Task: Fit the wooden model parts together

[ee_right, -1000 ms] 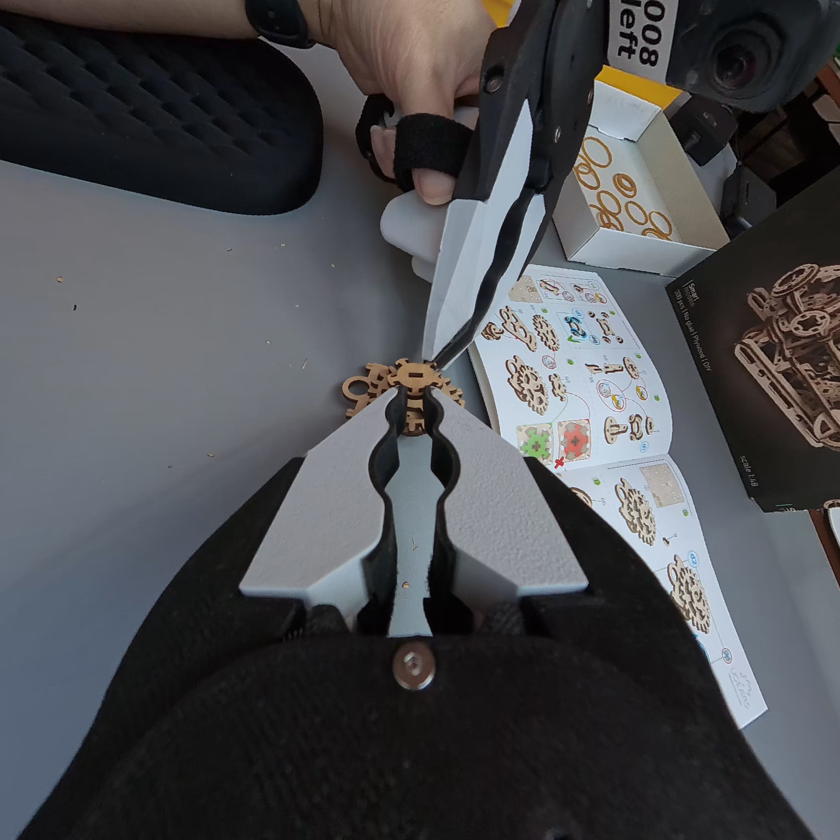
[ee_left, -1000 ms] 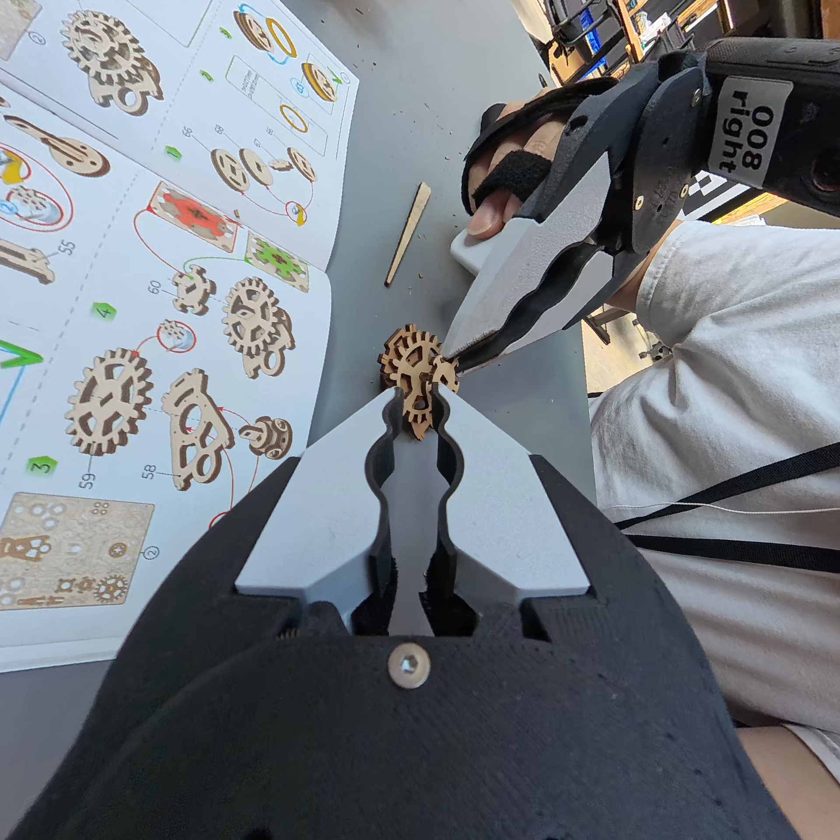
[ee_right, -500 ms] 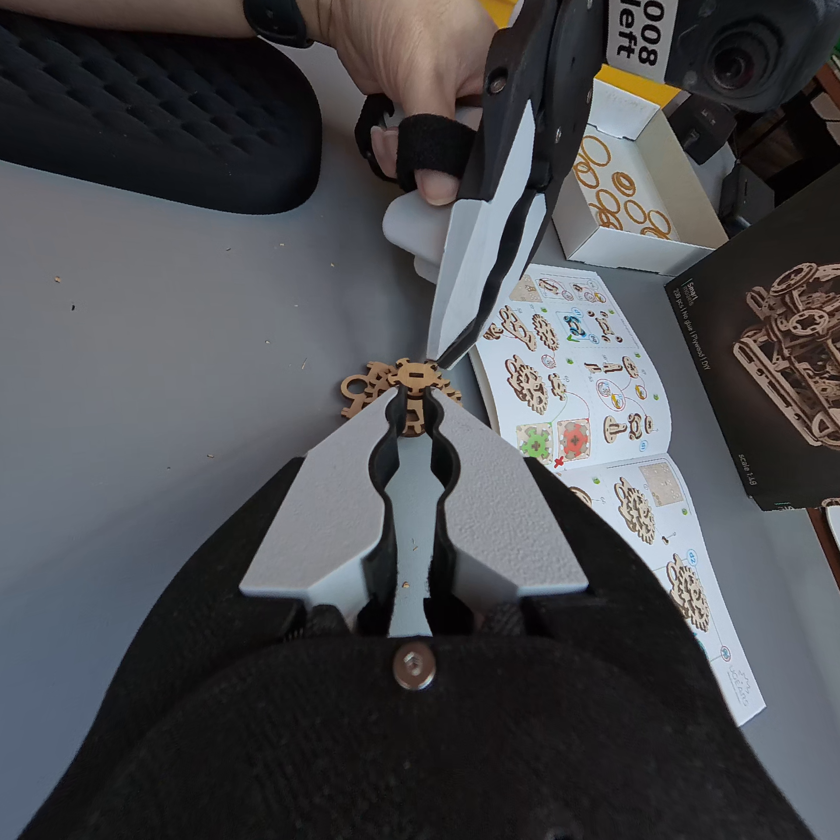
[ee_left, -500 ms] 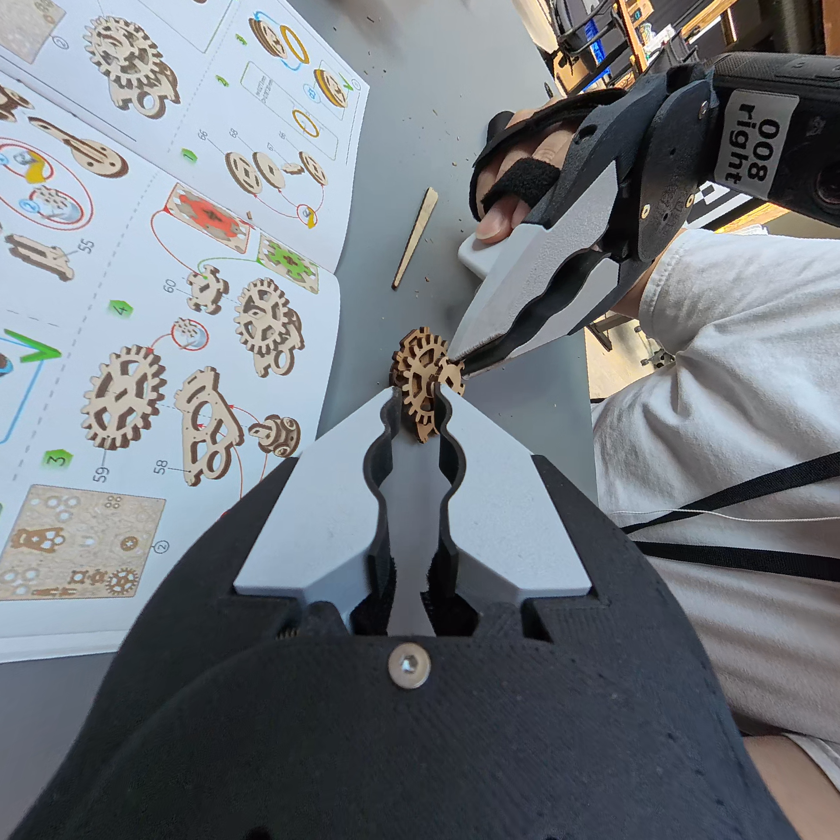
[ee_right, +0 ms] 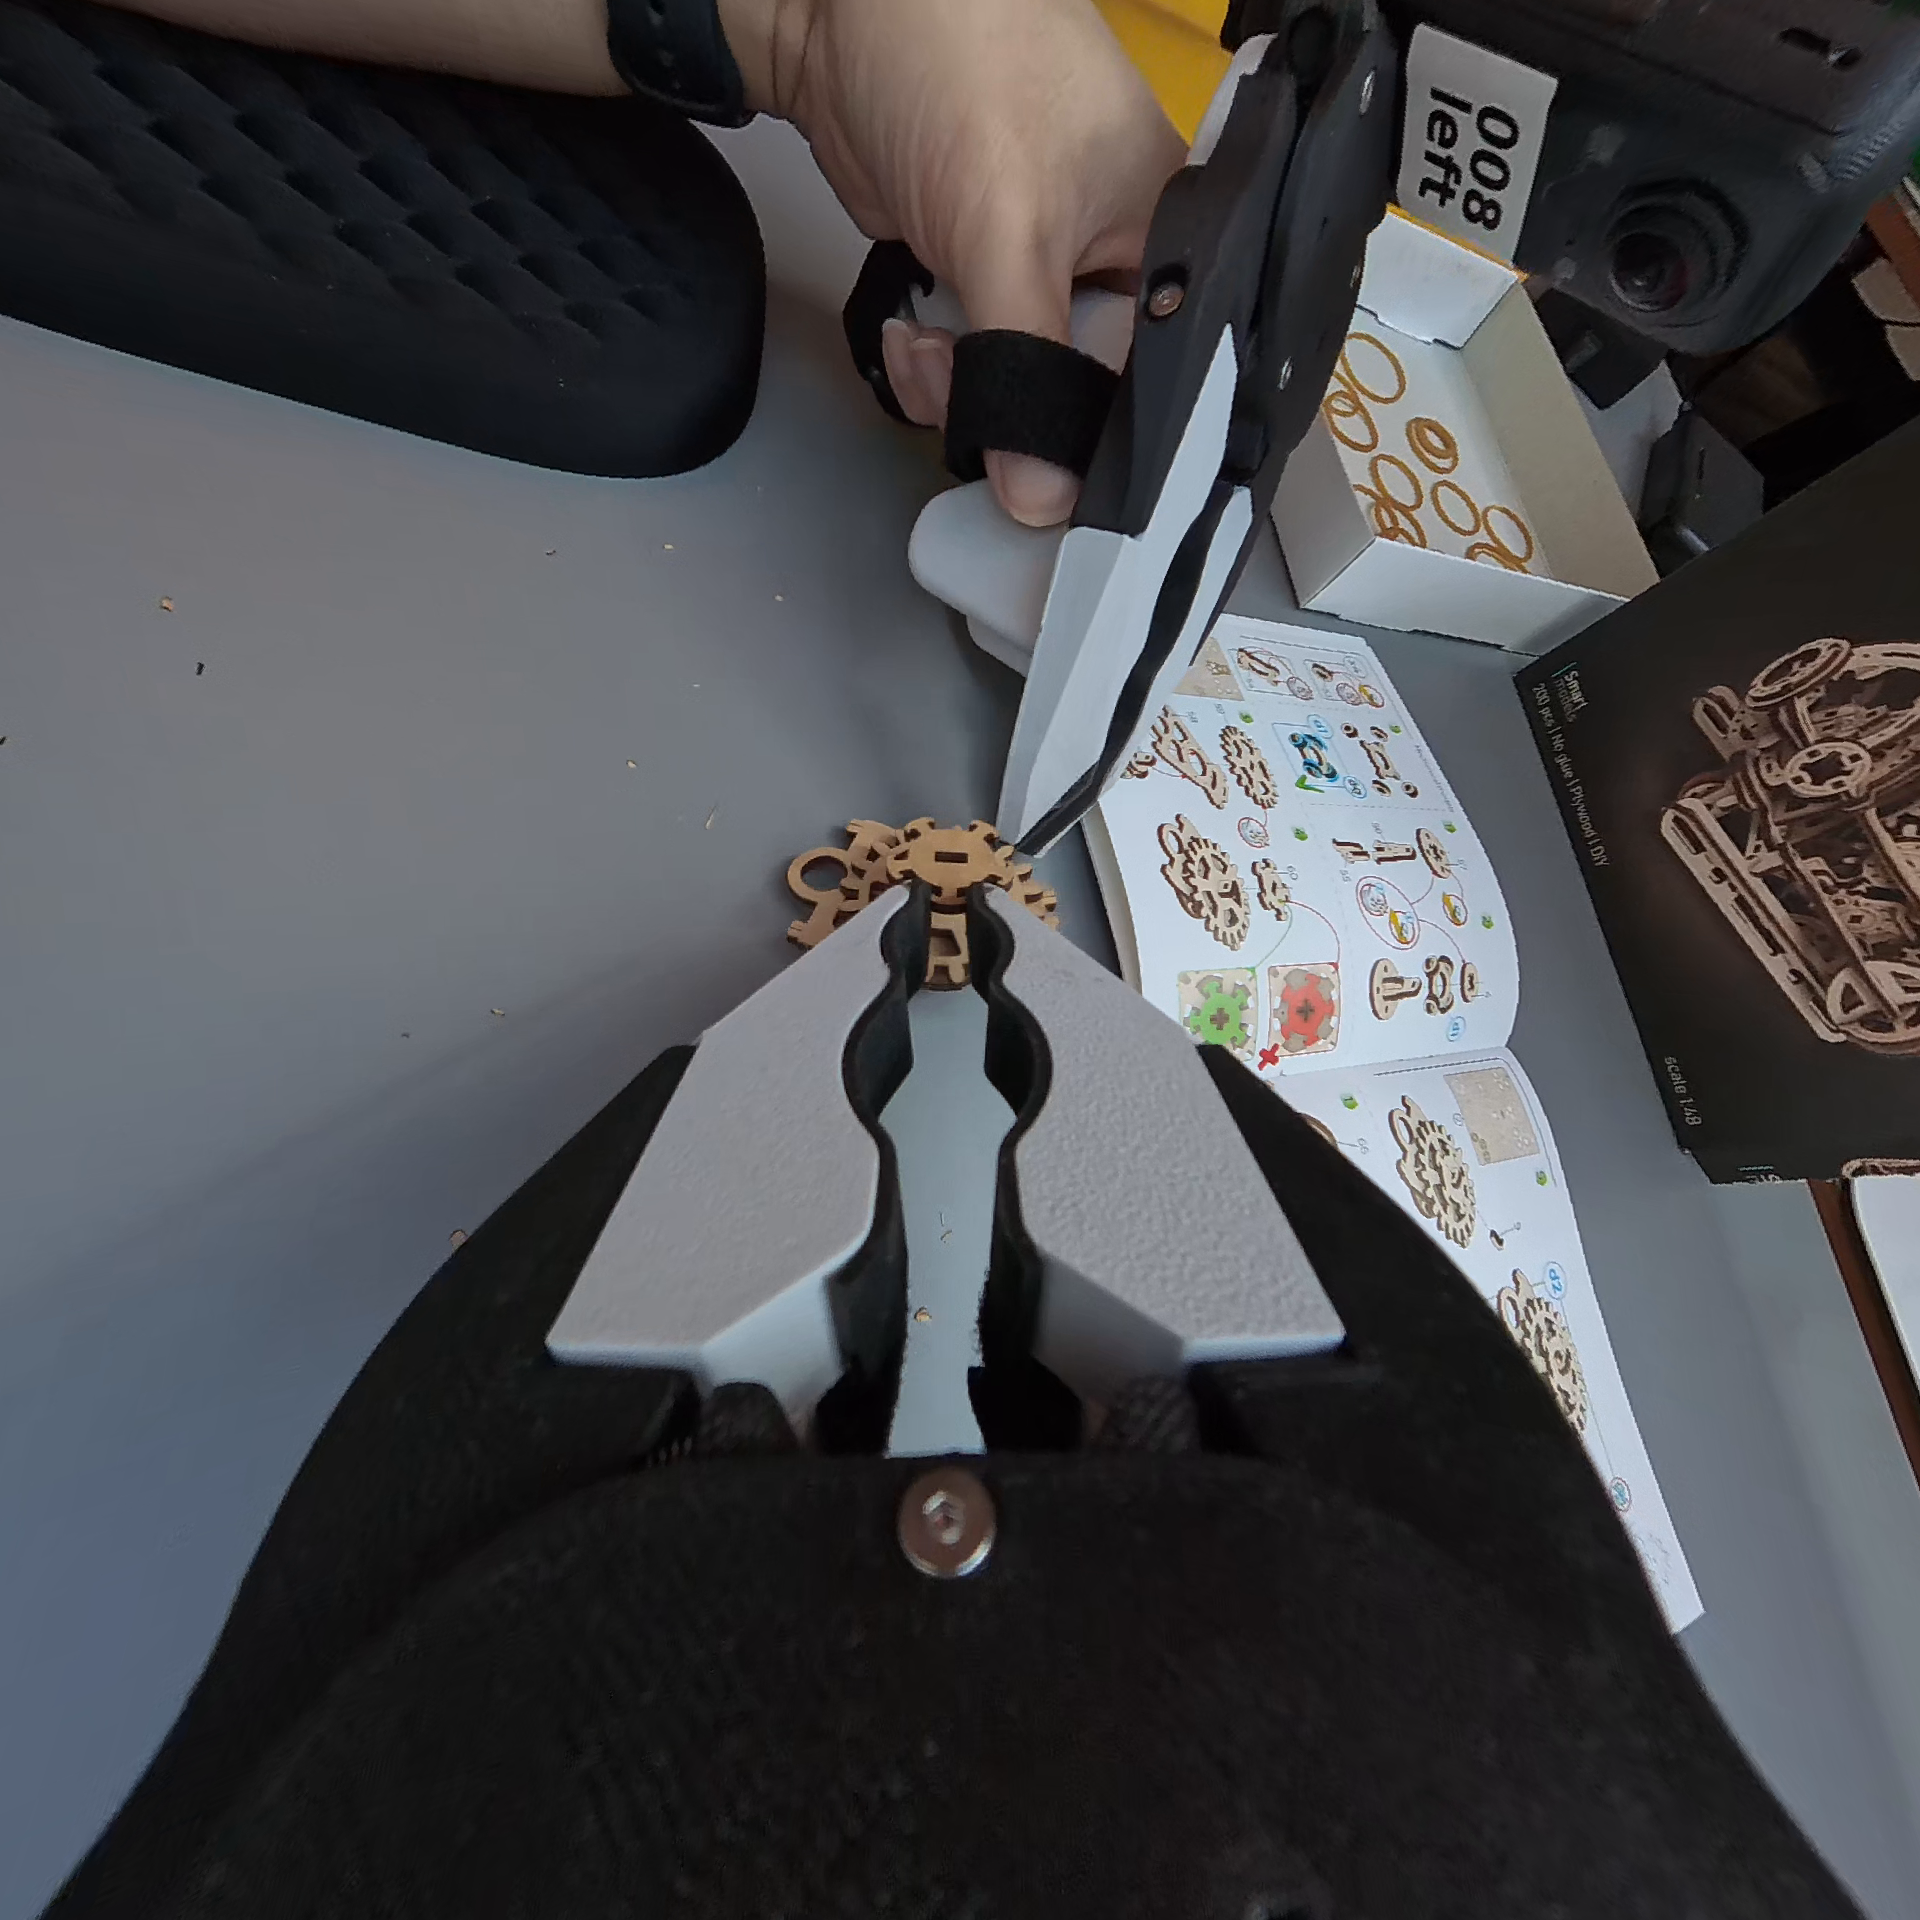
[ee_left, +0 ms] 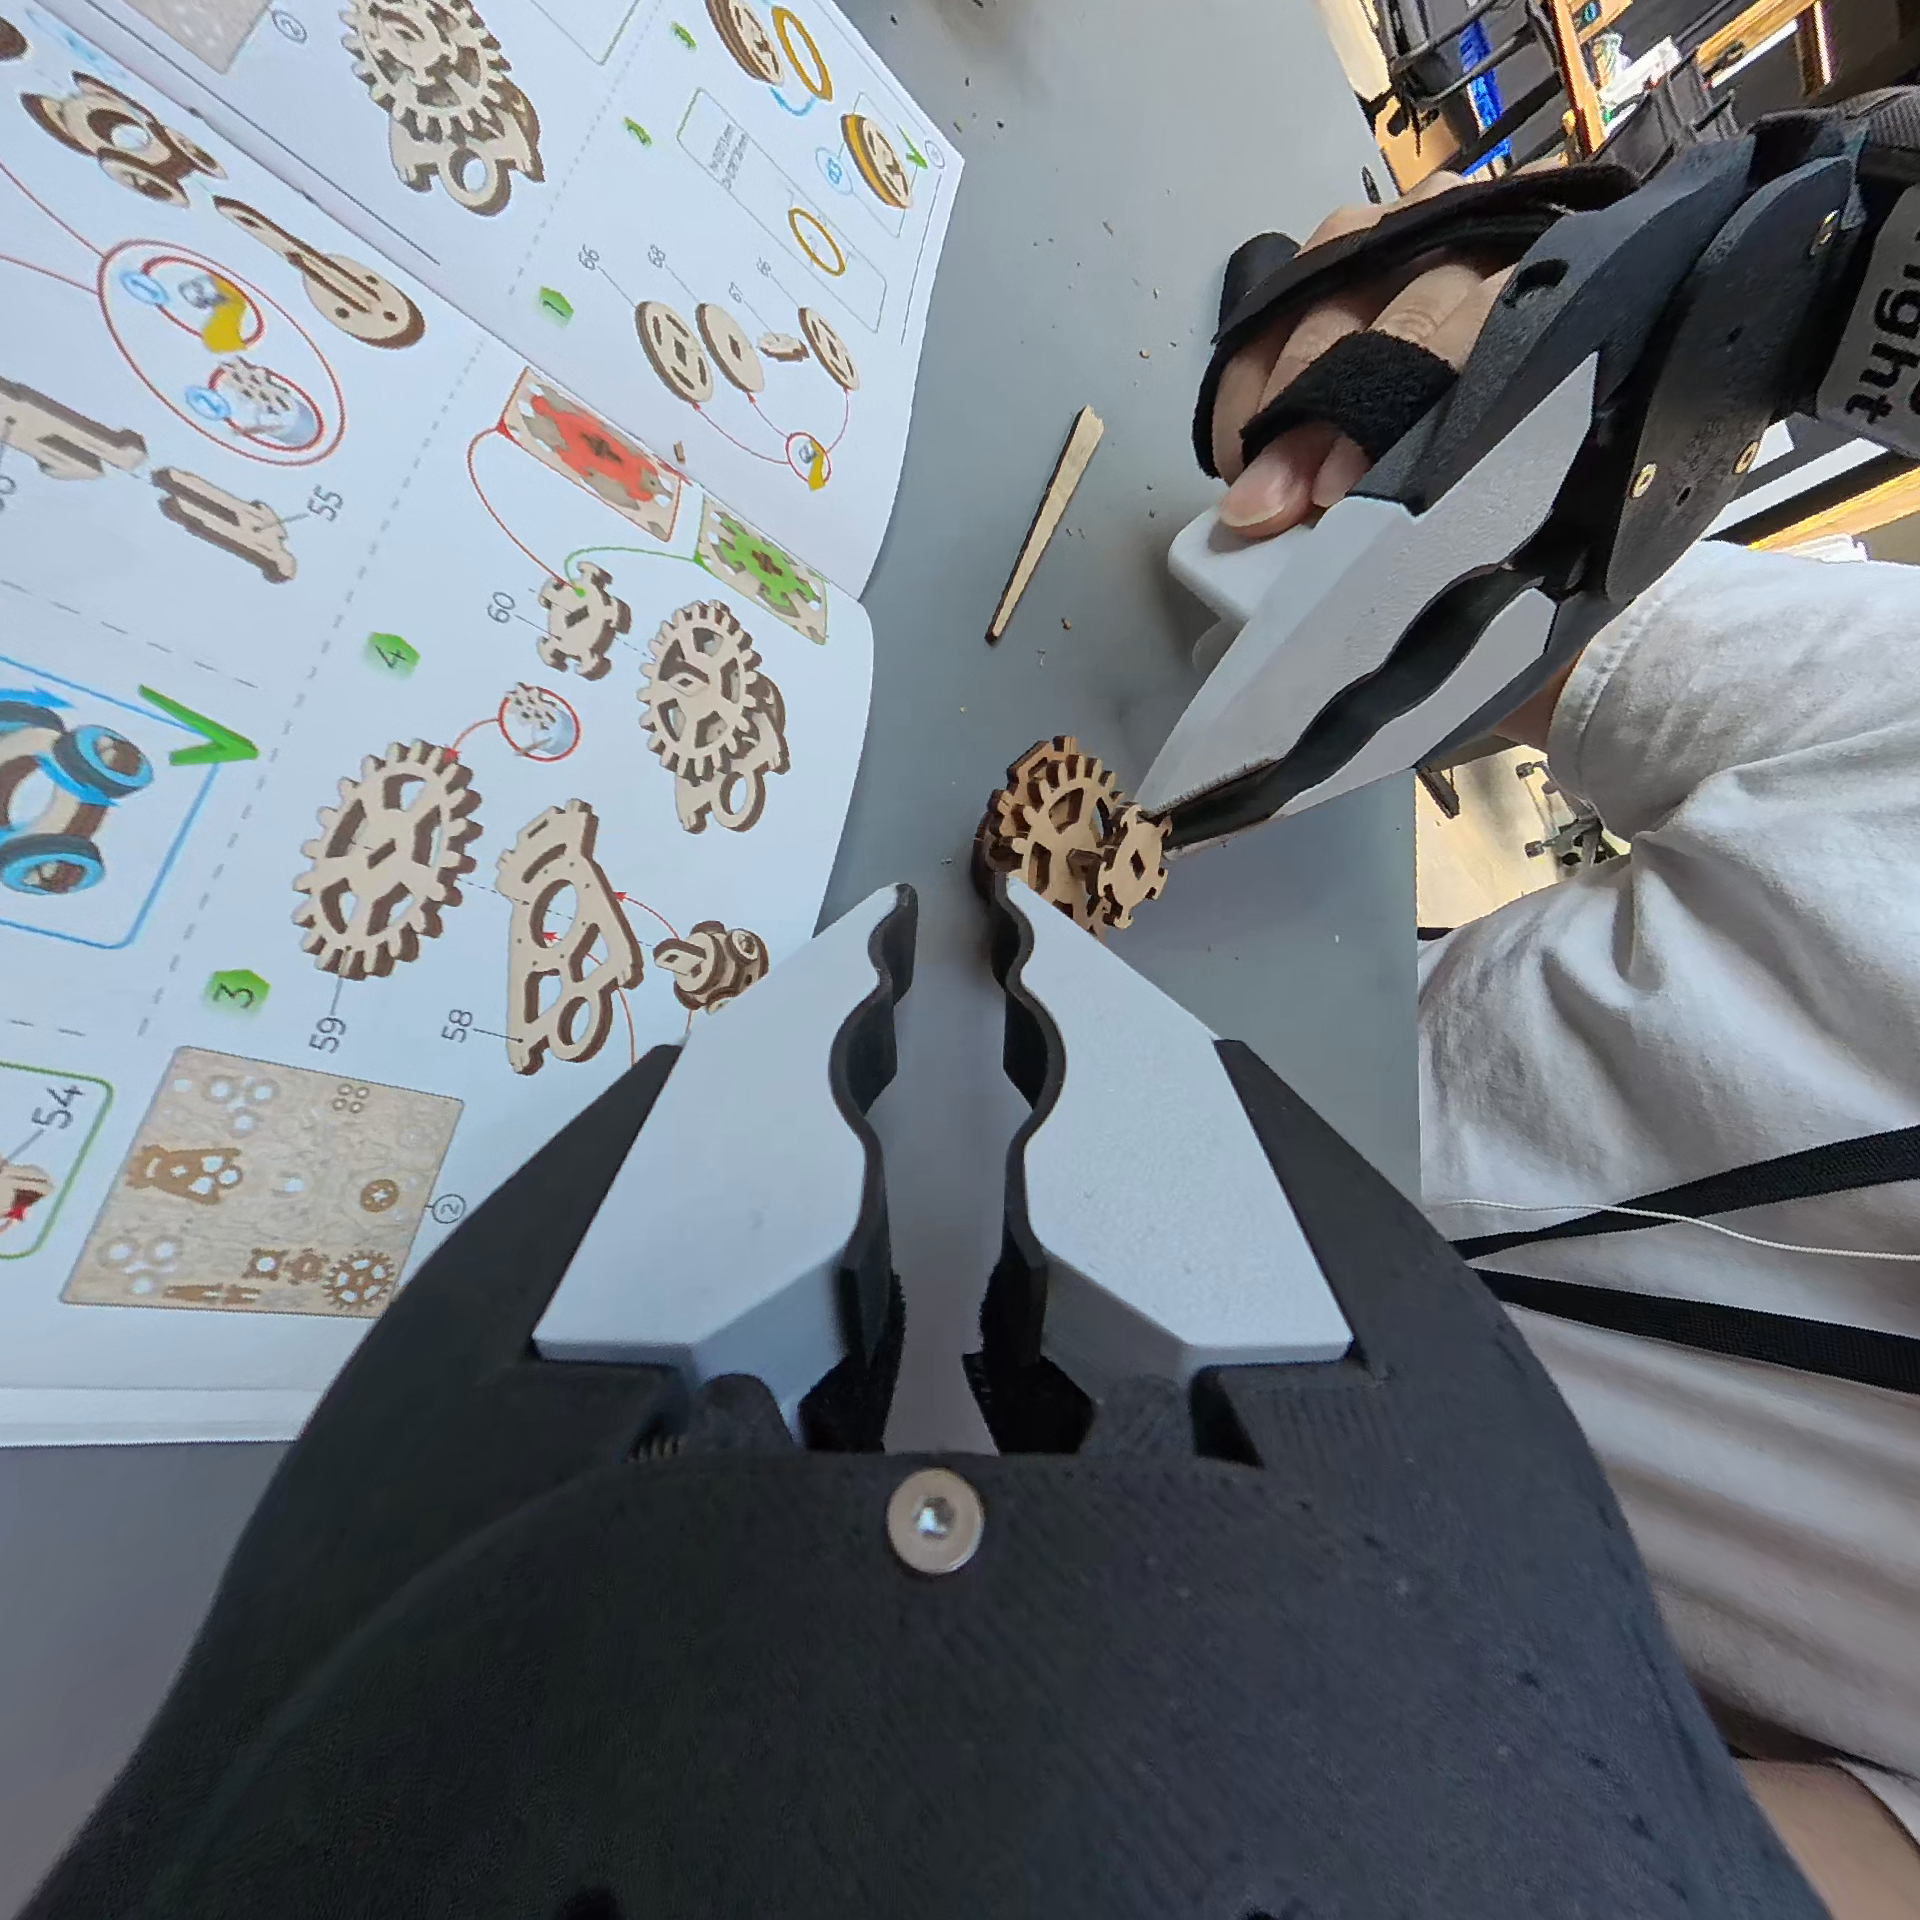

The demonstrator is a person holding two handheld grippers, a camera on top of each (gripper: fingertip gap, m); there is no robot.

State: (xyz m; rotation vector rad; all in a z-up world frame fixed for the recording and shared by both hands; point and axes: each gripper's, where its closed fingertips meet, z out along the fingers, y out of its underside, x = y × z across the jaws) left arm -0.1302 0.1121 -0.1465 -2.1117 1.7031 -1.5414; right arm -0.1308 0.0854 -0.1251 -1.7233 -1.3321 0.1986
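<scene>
Released by left gripper (ee_left: 954,902), now parted; gear assembly (ee_left: 1075,844) stays pinched in right gripper (ee_right: 943,912).

A hobby or lab workbench: a grey table (ee_right: 416,727) speckled with wood crumbs, an open instruction booklet (ee_left: 312,520), a dark model-kit box (ee_right: 1766,831), and cluttered equipment shelves (ee_left: 1507,73) behind.

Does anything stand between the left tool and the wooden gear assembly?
Nothing visible does. The gear assembly sits right at the left tool's parted tips, off toward its right finger. The right tool grips it from the opposite side.
</scene>
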